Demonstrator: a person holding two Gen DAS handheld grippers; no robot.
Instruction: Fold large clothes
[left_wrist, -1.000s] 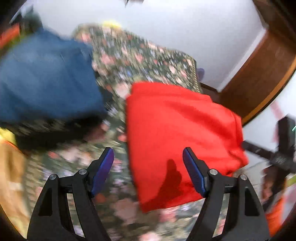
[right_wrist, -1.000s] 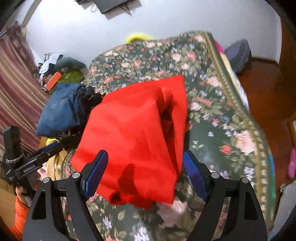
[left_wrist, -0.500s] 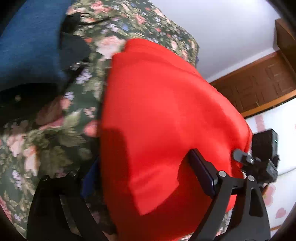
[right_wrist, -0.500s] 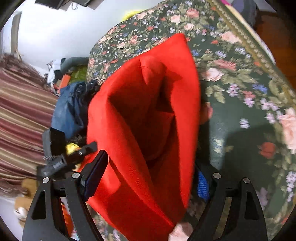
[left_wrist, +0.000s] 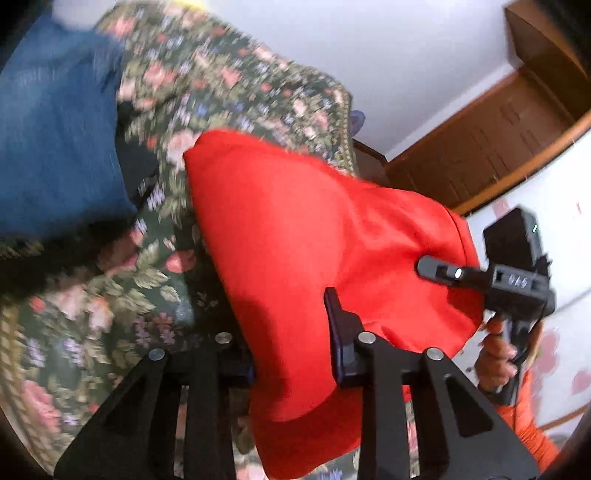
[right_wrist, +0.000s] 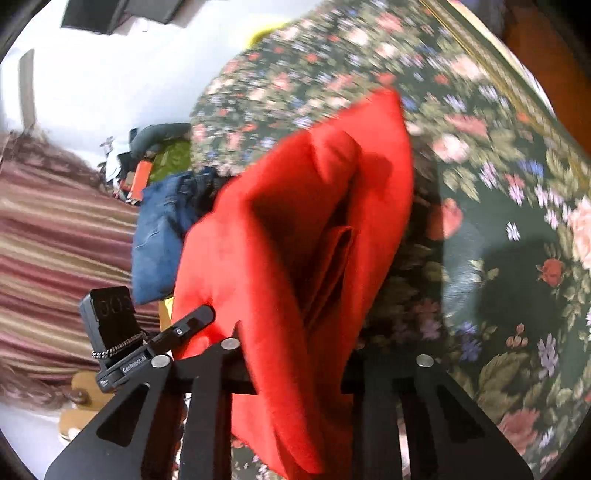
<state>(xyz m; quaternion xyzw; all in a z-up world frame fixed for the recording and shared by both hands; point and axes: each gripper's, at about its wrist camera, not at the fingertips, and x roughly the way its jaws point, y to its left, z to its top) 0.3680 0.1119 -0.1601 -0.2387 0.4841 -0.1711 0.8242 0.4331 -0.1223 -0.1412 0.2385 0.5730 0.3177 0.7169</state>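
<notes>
**Red cloth now pinched at two spots, ready to lift**

Red cloth (left_wrist: 317, 236) is the big thing to fold, and it lies on the flowery bed cover (left_wrist: 110, 302). A second ago both grippers hung over it with their jaws wide and the cloth lay flat. Now both have come in close and their jaws are closing on the near edge.

In the left wrist view, the left gripper (left_wrist: 291, 354) has a thick bunch of red cloth between its jaws, and the blue pad (left_wrist: 334, 325) on one side presses into it. In the right wrist view, the right gripper (right_wrist: 295, 365) is narrow too, with a fold of the red cloth (right_wrist: 295, 229) squeezed between its jaws. The pads there are hidden by the cloth.

The cloth has puffed up and made a deep crease in the middle. I think that means the near edge is caught and can be lifted and laid over the far part.

Further out, a blue denim piece (left_wrist: 55, 122) sits beside the red cloth on the cover.

I see no box, basket or bin here, so nothing is inside anything.
</notes>
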